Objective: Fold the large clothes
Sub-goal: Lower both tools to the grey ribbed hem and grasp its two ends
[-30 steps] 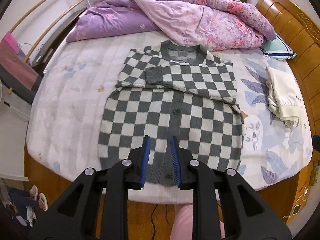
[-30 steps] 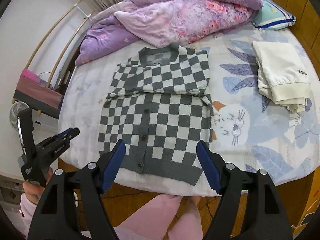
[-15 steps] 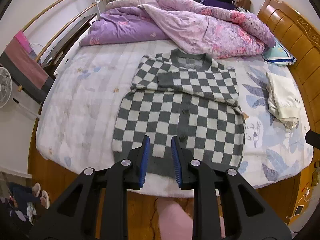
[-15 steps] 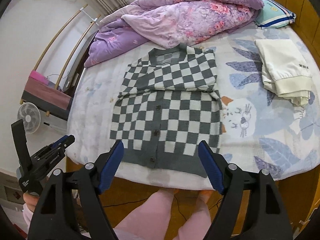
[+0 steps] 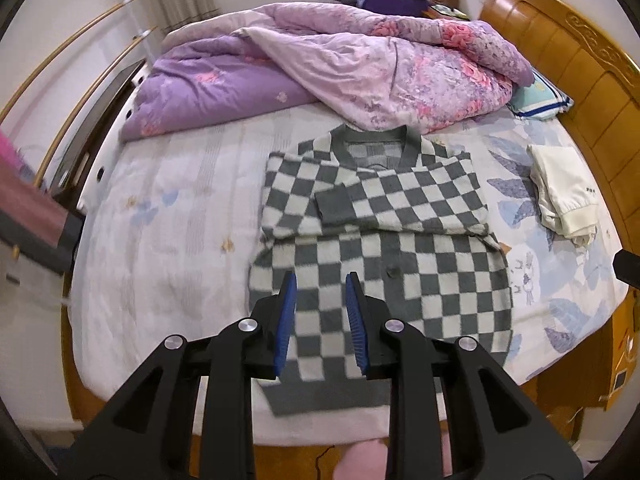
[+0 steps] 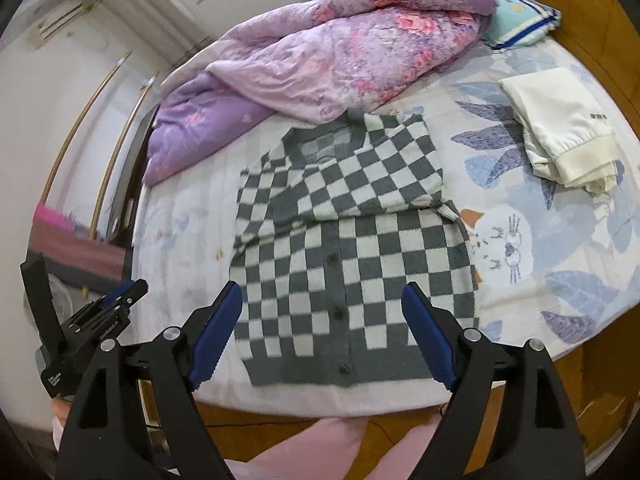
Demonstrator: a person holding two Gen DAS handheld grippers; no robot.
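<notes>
You've swung both grippers in over the bed since before, your left gripper (image 5: 320, 312) narrowly parted and empty above the checkered cardigan (image 6: 352, 248) hem, right gripper (image 6: 322, 336) spread wide, empty.

On the bed (image 5: 168, 216) before you, a rumpled purple floral quilt (image 5: 360, 72) fills the far end. Far right lies a teal pillow (image 5: 538, 96), beside the wooden headboard (image 5: 580, 64). Right lies a folded cream garment (image 5: 564, 188).
</notes>
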